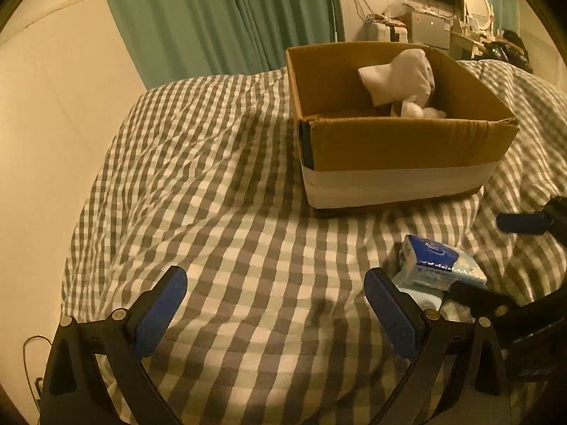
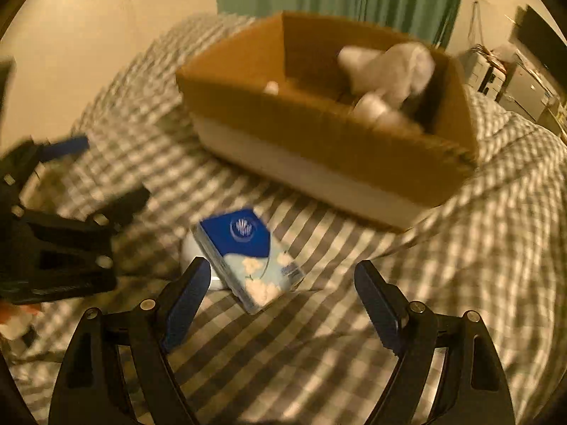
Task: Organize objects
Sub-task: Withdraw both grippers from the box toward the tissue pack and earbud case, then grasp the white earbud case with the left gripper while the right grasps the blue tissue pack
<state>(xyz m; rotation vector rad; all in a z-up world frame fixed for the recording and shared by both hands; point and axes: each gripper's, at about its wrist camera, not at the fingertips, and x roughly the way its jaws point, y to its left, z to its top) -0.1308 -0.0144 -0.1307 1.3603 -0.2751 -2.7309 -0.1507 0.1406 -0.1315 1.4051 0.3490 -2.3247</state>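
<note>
A blue and white tissue pack point(image 2: 250, 256) lies on the checked bedspread point(image 2: 319, 336), resting partly on a white round object point(image 2: 191, 253). It also shows in the left wrist view point(image 1: 437, 260). My right gripper point(image 2: 283, 304) is open and empty, just short of the pack, its left finger beside it. My left gripper point(image 1: 276, 310) is open and empty over the bedspread point(image 1: 219, 184), left of the pack. An open cardboard box point(image 1: 397, 141) behind holds white cloth point(image 1: 397, 81); in the right wrist view the box point(image 2: 319, 131) is blurred.
The left gripper's body point(image 2: 53, 233) shows at the left of the right wrist view. A cream wall point(image 1: 46, 106) and green curtain point(image 1: 212, 17) border the bed. Furniture with a mirror point(image 1: 478, 3) stands far back right.
</note>
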